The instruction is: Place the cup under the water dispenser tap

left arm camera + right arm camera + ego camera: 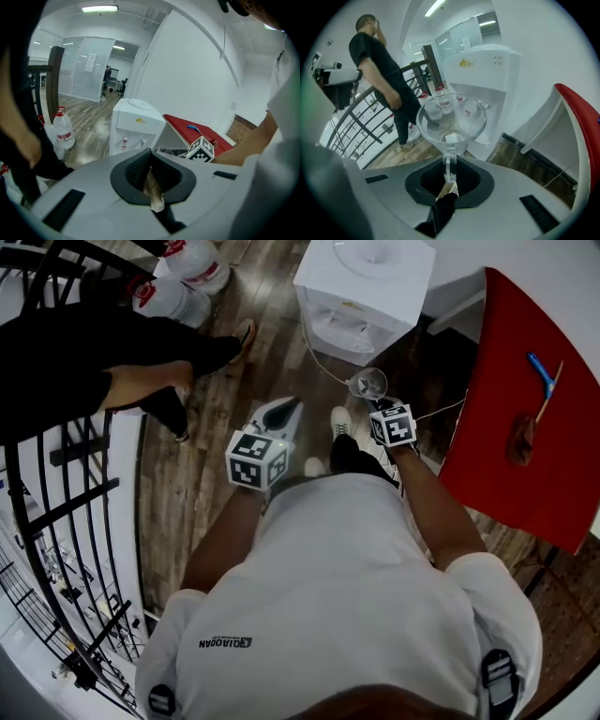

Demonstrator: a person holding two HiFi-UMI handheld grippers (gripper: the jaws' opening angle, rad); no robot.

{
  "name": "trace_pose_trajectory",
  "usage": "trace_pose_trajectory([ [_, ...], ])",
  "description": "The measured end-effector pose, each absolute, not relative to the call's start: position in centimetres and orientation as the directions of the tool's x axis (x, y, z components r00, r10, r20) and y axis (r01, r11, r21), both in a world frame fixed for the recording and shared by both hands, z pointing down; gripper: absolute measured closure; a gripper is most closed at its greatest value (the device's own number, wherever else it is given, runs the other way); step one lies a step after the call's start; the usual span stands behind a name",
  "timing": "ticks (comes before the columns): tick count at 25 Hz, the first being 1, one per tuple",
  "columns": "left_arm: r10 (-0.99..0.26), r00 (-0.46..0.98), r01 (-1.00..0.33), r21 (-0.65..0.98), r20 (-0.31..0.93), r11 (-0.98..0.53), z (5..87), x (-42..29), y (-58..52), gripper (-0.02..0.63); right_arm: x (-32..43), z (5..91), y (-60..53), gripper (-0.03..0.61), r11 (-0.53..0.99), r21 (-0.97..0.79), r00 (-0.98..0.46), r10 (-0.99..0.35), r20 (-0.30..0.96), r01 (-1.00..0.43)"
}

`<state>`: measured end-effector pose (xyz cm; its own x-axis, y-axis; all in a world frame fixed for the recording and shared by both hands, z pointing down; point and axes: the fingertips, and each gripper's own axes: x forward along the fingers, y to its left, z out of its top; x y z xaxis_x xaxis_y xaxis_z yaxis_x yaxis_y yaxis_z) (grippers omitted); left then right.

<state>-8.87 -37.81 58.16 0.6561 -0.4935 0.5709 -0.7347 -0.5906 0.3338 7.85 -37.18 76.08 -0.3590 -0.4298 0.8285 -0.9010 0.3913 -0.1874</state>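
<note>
- The clear, cone-bowled stemmed glass cup [451,123] stands upright in the air. Its stem drops into the dark throat of the right gripper [449,177], whose jaws are clenched on the stem.
- In the head view the cup [367,383] sits at 12 o'clock of the right gripper [374,401], over the brown wood-plank floor [225,493].
- The white boxy water dispenser [366,287] is at 12 o'clock of the cup. A strip of floor shows between them, so the cup is in front of the dispenser and not yet under a tap.
- In the right gripper view the dispenser [480,70] fills the background behind the bowl, and its tap recess is seen through the glass.
- The left gripper [286,405] is at 9 o'clock of the right one. Its jaws [149,176] are pressed together with nothing between them.
- In the left gripper view the dispenser [133,126] stands ahead at 12 o'clock, with two small taps on its front.
- A red-topped table [525,409] lies at 3 o'clock of the cup, carrying a blue pen [540,374].
- Clear plastic water bottles with red labels [187,277] stand on the floor at 10 o'clock.
- A person in black clothes [94,362] stands at 9 o'clock, beside a black metal railing [56,512].
</note>
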Motion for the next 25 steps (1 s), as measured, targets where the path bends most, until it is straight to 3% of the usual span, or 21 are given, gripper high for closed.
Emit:
trace_pose_trajectory([
  [13,-0.425,0.617,-0.759,0.358,0.662,-0.543,62.8,-6.4,-40.6,0.617,10.2,88.0,-46.2,0.538,0.438,-0.072,-0.230,-0.319,0.919,-0.896],
  [25,-0.406,0.585,-0.790,0.379,0.702,-0.482,65.5,-6.4,-41.6,0.617,10.1,92.6,-50.4,0.538,0.441,-0.055,-0.211,-0.313,0.926,-0.896],
])
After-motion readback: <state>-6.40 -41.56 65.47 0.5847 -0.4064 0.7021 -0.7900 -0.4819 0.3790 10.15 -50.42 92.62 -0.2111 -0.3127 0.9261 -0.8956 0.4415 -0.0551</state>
